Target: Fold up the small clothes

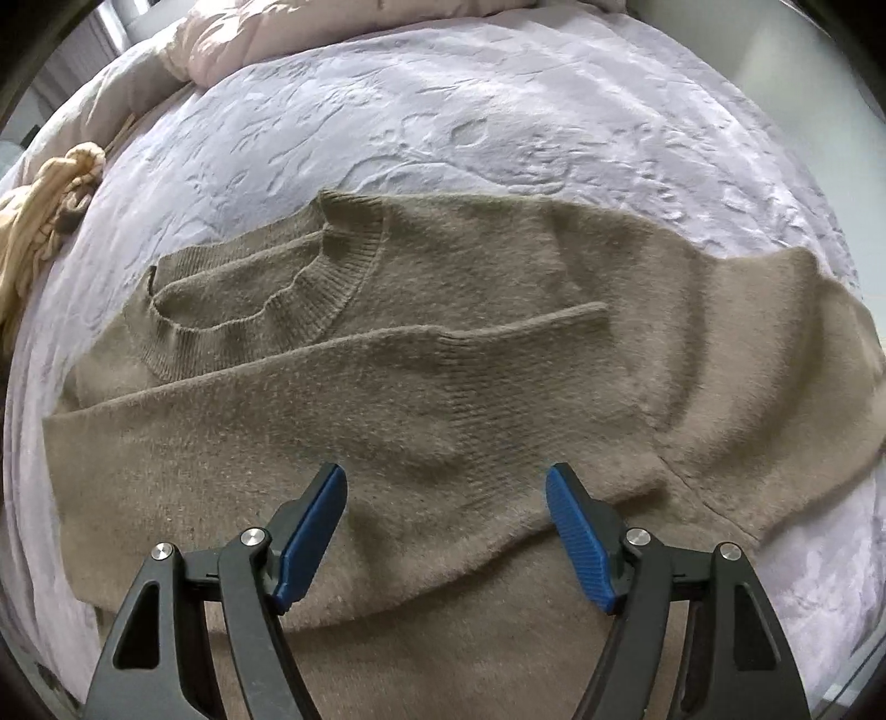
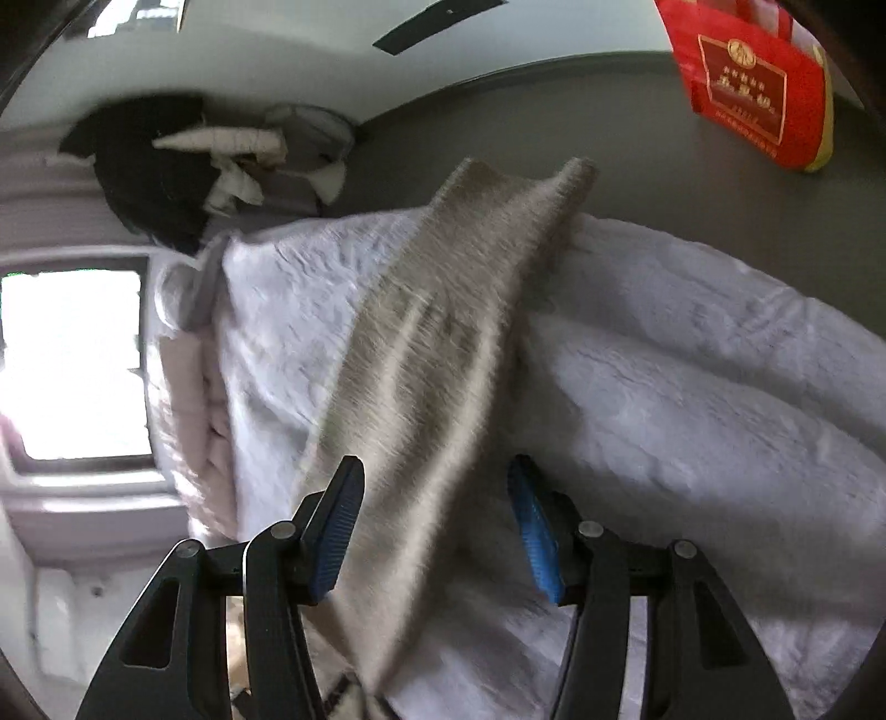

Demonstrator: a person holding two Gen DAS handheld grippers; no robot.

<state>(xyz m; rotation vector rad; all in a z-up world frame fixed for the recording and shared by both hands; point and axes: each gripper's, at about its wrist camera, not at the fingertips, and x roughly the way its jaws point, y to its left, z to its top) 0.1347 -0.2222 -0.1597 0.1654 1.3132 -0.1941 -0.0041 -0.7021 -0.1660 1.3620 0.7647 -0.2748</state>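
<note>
A taupe knit sweater (image 1: 454, 354) lies on the white embossed bedspread (image 1: 498, 111), its ribbed collar (image 1: 310, 288) to the left and one sleeve (image 1: 387, 376) folded across the chest. My left gripper (image 1: 446, 498) is open just above the sweater's lower body and holds nothing. In the blurred right wrist view, a sweater sleeve (image 2: 443, 343) stretches away over the bedspread (image 2: 692, 387) between my right gripper's fingers. My right gripper (image 2: 434, 493) stands open around the sleeve, not clamping it.
A cream garment (image 1: 39, 232) is bunched at the bed's left edge. A pink duvet (image 1: 232, 39) lies at the head of the bed. The right wrist view shows a red bag (image 2: 753, 83), a pile of dark and light clothes (image 2: 183, 166) and a bright window (image 2: 72, 365).
</note>
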